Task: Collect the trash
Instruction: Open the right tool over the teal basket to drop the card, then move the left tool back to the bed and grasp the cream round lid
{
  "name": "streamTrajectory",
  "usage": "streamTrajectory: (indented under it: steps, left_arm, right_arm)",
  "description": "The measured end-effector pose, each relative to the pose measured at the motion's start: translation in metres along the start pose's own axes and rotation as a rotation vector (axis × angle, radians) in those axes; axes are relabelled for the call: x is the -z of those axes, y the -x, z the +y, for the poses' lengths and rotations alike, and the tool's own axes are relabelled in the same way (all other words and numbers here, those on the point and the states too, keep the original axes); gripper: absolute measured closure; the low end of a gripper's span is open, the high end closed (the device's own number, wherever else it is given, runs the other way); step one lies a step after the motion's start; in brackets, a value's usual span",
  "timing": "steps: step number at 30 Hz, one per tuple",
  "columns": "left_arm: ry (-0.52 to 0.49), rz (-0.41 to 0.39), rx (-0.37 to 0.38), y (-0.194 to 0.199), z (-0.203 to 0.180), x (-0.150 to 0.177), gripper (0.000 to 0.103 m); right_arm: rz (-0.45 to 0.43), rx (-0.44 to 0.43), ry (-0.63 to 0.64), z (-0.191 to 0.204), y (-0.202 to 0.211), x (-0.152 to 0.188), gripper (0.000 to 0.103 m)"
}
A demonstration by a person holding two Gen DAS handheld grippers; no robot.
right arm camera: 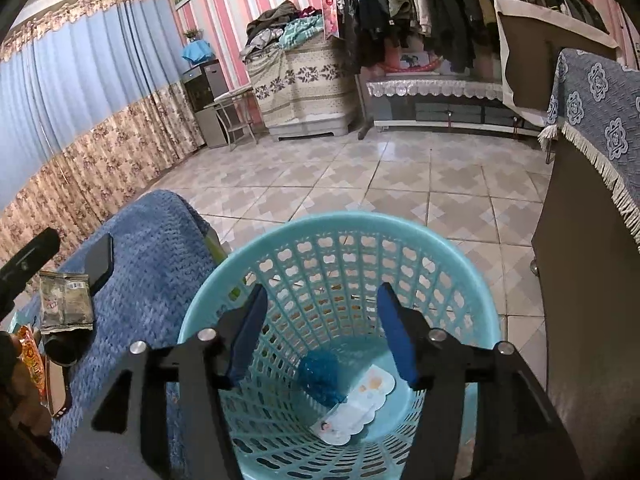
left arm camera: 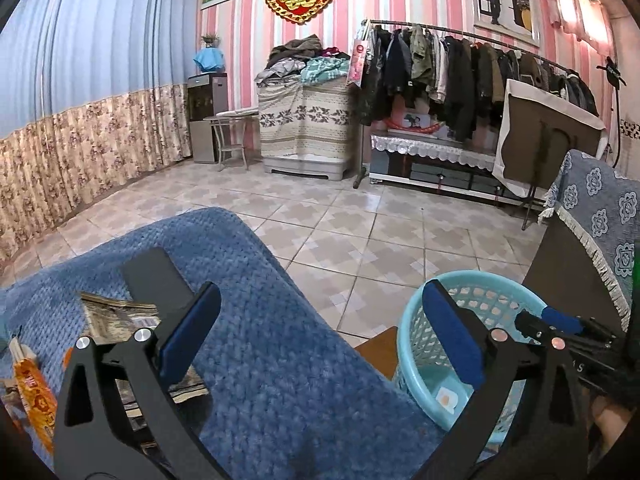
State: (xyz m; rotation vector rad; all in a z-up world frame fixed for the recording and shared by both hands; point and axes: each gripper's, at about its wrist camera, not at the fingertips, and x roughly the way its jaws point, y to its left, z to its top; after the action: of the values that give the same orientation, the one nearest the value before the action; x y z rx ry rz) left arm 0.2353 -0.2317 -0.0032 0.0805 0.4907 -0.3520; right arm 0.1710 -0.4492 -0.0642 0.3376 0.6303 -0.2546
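Note:
A light blue plastic basket (right arm camera: pixel 452 268) stands on the floor right of a table under a blue knitted cloth (left arm camera: pixel 256 320). In it lie a blue crumpled wrapper (right arm camera: pixel 320 372) and a white wrapper (right arm camera: pixel 356 408). My right gripper (right arm camera: pixel 322 336) is open and empty above the basket's mouth. My left gripper (left arm camera: pixel 320 332) is open and empty above the cloth's right edge; the basket (left arm camera: pixel 416 320) shows to its right. A grey-green packet (left arm camera: pixel 116 316) (right arm camera: pixel 66 300) and an orange wrapper (left arm camera: pixel 36 396) (right arm camera: pixel 32 360) lie on the cloth at left.
Two black phones (right arm camera: pixel 98 264) (right arm camera: pixel 56 390) lie on the cloth. A dark cabinet under a blue flowered cover (right arm camera: pixel 592 120) stands right of the basket. Tiled floor (left arm camera: pixel 360 232) stretches toward a clothes rack (left arm camera: pixel 460 64) and a covered chest (left arm camera: pixel 304 128).

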Motion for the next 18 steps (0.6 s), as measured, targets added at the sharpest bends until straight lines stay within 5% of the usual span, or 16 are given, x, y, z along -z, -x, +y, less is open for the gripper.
streamTrajectory:
  steps: [6,18]
  left_arm:
    - [0.015,-0.016,-0.036,0.022,0.02,-0.001,0.005]
    - [0.08,-0.04,-0.156,0.084,0.097,0.012,0.005]
  right_arm:
    - [-0.034,0.025,0.016,0.006,0.009,-0.004,0.012]
    - [-0.08,0.038,0.116,0.047,0.03,-0.001,0.006]
